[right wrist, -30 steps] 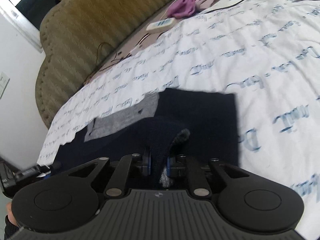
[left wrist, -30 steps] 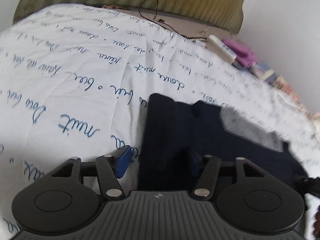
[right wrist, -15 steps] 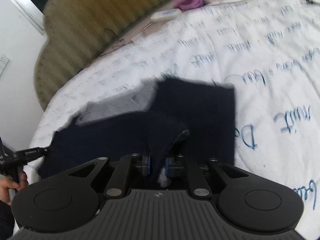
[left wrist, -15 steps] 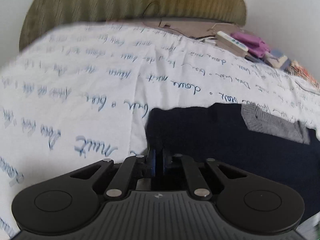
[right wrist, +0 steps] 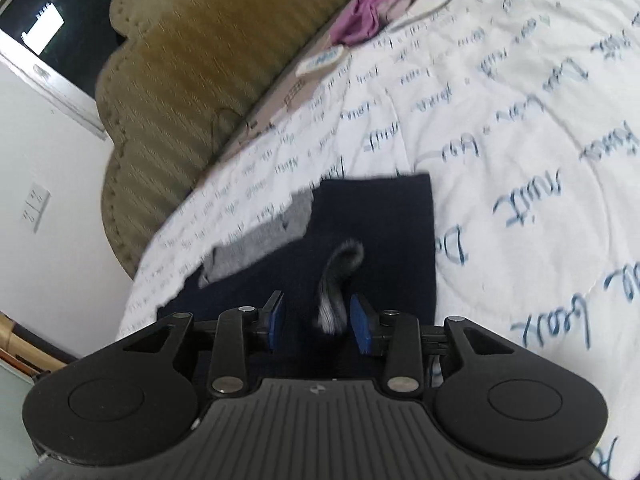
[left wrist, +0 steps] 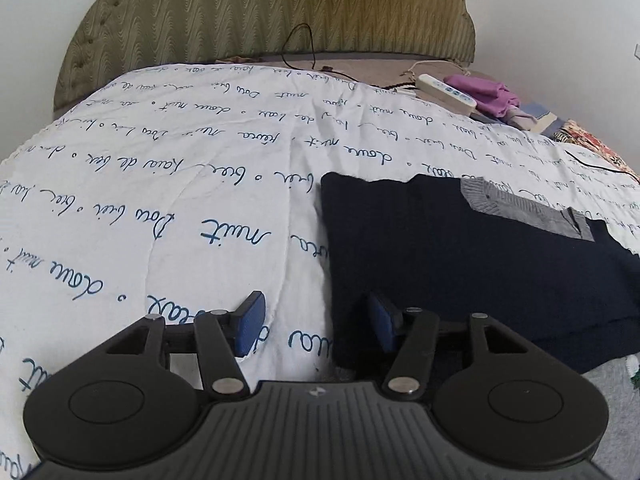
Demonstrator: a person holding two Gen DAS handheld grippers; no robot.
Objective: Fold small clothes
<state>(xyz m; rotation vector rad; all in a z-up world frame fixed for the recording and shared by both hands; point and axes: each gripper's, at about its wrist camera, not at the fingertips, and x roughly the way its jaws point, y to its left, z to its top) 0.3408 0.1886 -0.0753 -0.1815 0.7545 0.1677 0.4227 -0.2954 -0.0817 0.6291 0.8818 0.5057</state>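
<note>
A dark navy sweater (left wrist: 460,256) with a gray knit collar (left wrist: 520,208) lies flat on the bed, on a white quilt (left wrist: 160,184) covered in blue handwriting. In the right wrist view the sweater (right wrist: 384,216) looks a bit blurry, and a gray ribbed cuff (right wrist: 338,280) sticks up from it. The left gripper (left wrist: 316,326) is wide open and holds nothing. Its left pad sits over the quilt and its right pad sits over the sweater's near edge. The right gripper (right wrist: 318,324) is open too. The cuff stands between its 2 blue pads, close to the right pad, but they do not pinch it. Past the quilt there is an olive green headboard (left wrist: 272,8). A white remote (left wrist: 446,89) and a purple cloth (left wrist: 486,94) lie near the far side of the bed. A thin black cable (left wrist: 298,46) curls by the headboard.
</note>
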